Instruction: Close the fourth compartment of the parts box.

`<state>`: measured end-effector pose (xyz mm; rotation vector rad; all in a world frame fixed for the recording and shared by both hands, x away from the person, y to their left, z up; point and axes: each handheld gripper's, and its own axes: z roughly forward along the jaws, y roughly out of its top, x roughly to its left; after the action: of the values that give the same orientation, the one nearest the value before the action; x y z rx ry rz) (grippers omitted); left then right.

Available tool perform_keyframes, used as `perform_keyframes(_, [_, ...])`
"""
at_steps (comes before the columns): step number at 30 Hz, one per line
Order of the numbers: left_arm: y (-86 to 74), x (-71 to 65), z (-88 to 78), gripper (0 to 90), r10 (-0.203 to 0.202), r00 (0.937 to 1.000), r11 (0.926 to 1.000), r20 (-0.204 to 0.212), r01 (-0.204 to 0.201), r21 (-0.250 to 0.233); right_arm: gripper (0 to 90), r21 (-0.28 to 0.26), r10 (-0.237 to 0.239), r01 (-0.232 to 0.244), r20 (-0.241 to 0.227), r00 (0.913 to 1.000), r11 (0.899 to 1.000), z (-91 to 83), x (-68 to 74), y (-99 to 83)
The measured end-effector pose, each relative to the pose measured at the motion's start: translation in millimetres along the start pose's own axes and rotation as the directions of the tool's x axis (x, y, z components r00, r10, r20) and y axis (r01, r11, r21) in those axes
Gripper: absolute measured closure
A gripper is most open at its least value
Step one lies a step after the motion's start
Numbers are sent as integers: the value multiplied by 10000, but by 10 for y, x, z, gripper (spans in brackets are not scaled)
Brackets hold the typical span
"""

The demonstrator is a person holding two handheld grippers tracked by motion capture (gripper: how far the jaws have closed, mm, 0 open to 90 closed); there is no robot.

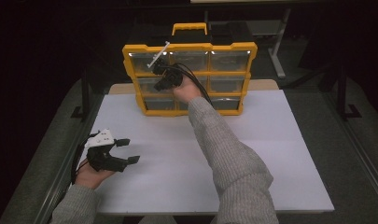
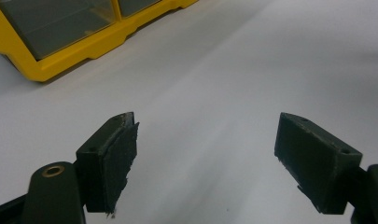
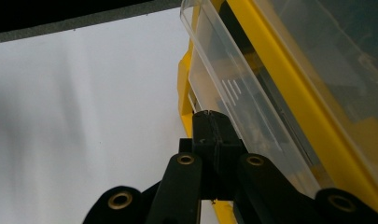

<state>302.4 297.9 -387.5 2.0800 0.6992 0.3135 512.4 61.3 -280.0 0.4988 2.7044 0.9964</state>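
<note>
Clear plastic drawer (image 3: pixel 233 93), flat-fronted, in boxy yellow organizer (image 1: pixel 190 46), pinched by right gripper (image 3: pixel 212 116)

white table top (image 1: pixel 270 154); grey floor (image 1: pixel 364 130) around it; dark metal frame (image 1: pixel 85 93) behind.

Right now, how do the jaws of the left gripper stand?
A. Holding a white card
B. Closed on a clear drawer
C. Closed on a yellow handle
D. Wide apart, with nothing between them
D: in the left gripper view the left gripper has its jaws far apart, with bare white table between them.
</note>
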Motion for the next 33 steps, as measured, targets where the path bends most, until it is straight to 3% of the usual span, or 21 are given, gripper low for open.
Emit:
perform_keyframes(11, [5,-5,11,206,38,10000,10000,12,-38,4,890,-14,-120,120,245,9996,9999,-51,6,11])
perform_keyframes(22, [7,-7,5,206,61,10000,10000,-5,-61,-11,889,-238,185,-176,391,9991,9996,-33,-29,-10])
perform_keyframes(33, [22,-20,15,206,59,10000,10000,6,-59,42,829,-625,377,-407,-482,9981,9972,-96,-29,-148])
